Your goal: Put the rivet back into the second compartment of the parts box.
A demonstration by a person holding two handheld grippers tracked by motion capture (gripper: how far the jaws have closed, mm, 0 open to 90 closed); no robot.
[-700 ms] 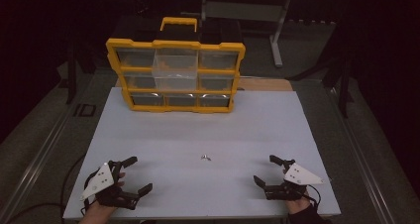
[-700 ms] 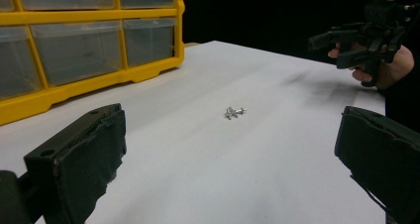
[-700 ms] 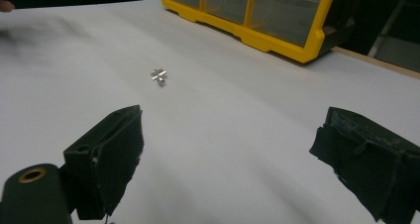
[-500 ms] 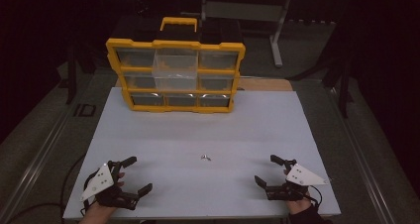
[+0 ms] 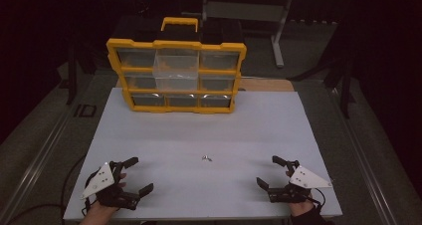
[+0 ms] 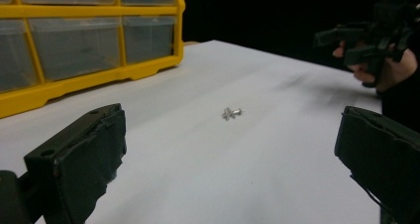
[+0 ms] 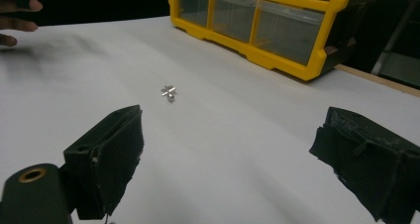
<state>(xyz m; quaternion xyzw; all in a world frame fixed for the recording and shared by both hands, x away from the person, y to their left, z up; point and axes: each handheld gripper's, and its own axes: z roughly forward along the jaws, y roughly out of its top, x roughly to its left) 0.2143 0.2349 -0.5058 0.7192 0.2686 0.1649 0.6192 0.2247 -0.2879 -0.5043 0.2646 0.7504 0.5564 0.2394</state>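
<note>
A small silvery metal part (image 5: 206, 159) lies alone on the white table top (image 5: 199, 130), midway between my two grippers; it also shows as a metal part (image 6: 232, 113) in the left gripper view and a metal part (image 7: 169, 92) in the right gripper view. My left gripper (image 5: 137, 175) rests at the near left corner, jaws wide apart and empty. At the near right, my right gripper (image 5: 270, 171) is open too, nothing between its pads. A yellow organizer (image 5: 176, 75) with clear drawers stands at the table's far edge; one middle drawer (image 5: 175, 70) sticks out.
The organizer (image 6: 74, 40) has a yellow handle (image 5: 179, 22) on top. A strip of wood (image 5: 266, 84) shows behind the white board at the back right. Dark floor and a metal stand leg (image 5: 278, 46) lie beyond the table. Cables trail off the near left corner.
</note>
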